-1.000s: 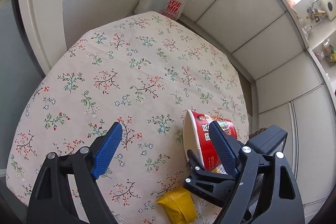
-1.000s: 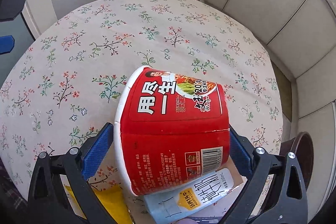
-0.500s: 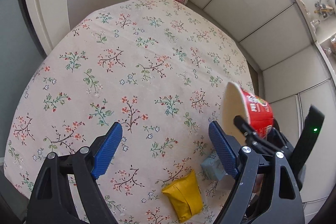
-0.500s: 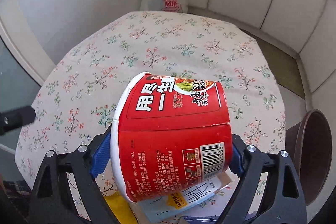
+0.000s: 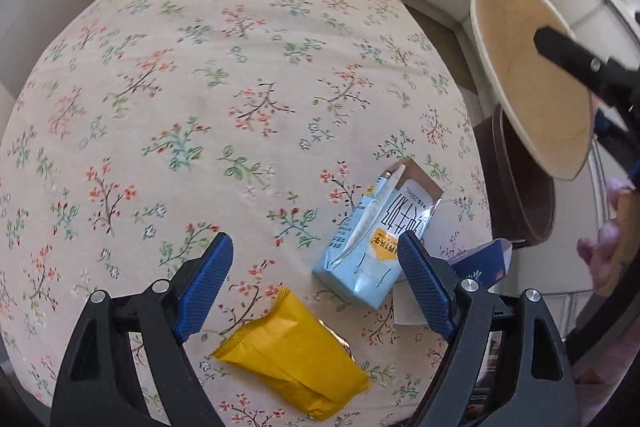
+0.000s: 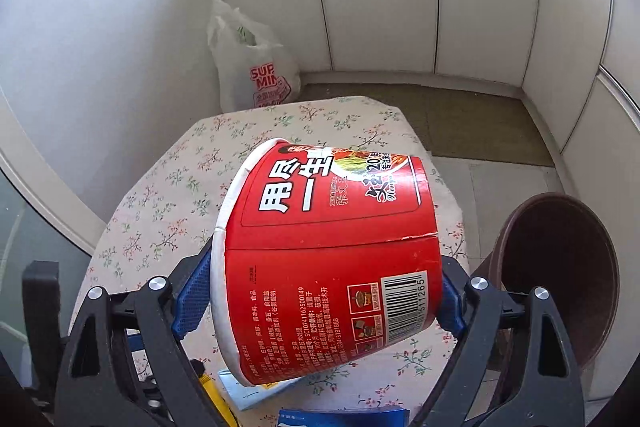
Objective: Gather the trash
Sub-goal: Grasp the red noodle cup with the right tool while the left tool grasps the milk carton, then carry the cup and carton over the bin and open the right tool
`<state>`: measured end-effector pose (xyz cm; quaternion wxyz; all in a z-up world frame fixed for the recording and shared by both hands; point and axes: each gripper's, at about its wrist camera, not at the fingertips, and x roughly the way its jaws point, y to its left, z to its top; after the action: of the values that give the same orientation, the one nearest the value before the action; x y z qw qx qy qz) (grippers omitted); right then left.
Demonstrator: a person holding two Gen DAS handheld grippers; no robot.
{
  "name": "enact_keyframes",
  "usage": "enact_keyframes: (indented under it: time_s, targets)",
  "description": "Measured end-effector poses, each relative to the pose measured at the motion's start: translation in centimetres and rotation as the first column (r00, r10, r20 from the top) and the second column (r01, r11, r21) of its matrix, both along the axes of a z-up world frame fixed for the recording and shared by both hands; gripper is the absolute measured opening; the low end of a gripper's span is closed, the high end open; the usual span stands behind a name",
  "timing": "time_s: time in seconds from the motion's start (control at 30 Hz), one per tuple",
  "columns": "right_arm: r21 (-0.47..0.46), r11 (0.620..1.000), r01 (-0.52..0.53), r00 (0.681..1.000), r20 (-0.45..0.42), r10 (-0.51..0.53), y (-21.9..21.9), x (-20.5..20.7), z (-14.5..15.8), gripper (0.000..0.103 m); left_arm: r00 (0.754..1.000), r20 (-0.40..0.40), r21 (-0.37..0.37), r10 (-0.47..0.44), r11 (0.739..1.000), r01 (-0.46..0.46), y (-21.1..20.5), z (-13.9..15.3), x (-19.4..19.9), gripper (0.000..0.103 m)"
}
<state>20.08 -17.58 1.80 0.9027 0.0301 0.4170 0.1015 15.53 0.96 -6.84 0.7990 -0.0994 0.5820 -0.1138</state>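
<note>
A red instant-noodle cup (image 6: 332, 247) lies on its side in the air, and my right gripper (image 6: 324, 297) is shut on it, blue pads against its rim and base. In the left wrist view the cup's empty inside (image 5: 532, 83) shows at upper right, above a brown bin (image 5: 524, 187). My left gripper (image 5: 314, 243) hangs open over the floral table (image 5: 200, 87). A yellow snack packet (image 5: 292, 355) lies just below its fingers. A flattened light-blue milk carton (image 5: 376, 235) lies on the cloth against its right finger.
The brown bin (image 6: 560, 267) stands on the floor at the table's right edge. A dark blue box (image 5: 480, 263) lies by the carton. A white plastic bag (image 6: 252, 67) sits in the far corner. A person's hand (image 5: 604, 255) shows at the right.
My right gripper has lifted the noodle cup off the table and carried it right, near the bin. My left gripper has swung right over the carton and yellow packet.
</note>
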Motion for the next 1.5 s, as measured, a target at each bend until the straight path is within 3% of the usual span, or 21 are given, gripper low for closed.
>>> enact_keyframes:
  time_s: [0.07,0.27,0.4,0.5,0.63,0.73,0.8,0.87,1.27,1.5]
  targets:
    - [-0.001,1.000,0.013,1.000,0.008,-0.013,-1.0,-0.3,0.4,0.085,0.999,-0.004,0.030,-0.049,0.998,0.049,-2.1,-0.5,0.7,0.082]
    - [0.001,0.999,0.050,0.998,0.033,-0.050,-3.8,-1.0,1.4,0.085,0.989,-0.074,-0.003,-0.132,0.991,0.132,-6.7,-2.6,2.4,0.082]
    - [0.010,0.998,0.069,0.997,0.046,-0.070,-5.6,-1.5,1.9,0.085,0.981,-0.104,0.039,-0.166,0.985,0.171,-9.3,-3.8,3.0,0.082]
    - [0.013,0.997,0.070,0.996,0.049,-0.071,-6.3,-1.7,2.1,0.085,0.975,-0.137,0.089,-0.177,0.978,0.190,-10.1,-4.8,3.5,0.082]
    - [0.018,0.998,0.065,0.996,0.056,-0.066,-6.3,-1.6,2.3,0.085,0.968,-0.181,0.100,-0.172,0.976,0.192,-9.9,-6.0,4.0,0.082]
    - [0.028,0.998,0.060,0.996,0.058,-0.062,-6.2,-1.4,2.3,0.085,0.970,-0.151,0.118,-0.190,0.971,0.209,-10.1,-5.6,3.9,0.079]
    - [0.031,0.998,0.058,0.996,0.059,-0.060,-6.4,-1.5,2.4,0.085,0.969,-0.129,0.115,-0.213,0.967,0.228,-10.1,-4.9,3.7,0.064]
    - [0.029,0.998,0.059,0.996,0.060,-0.061,-6.4,-1.5,2.3,0.085,0.969,-0.119,0.094,-0.218,0.969,0.230,-10.2,-4.6,3.8,0.059]
    - [0.058,0.986,0.154,0.978,0.131,-0.161,-10.5,-3.0,4.5,0.085,0.989,0.120,-0.027,-0.086,0.996,0.090,-6.8,1.6,4.2,0.058]
    - [0.116,0.950,0.291,0.933,0.183,-0.308,-16.1,-4.4,6.0,0.085,0.977,0.214,-0.105,-0.011,0.994,0.035,-5.8,4.5,3.8,0.058]
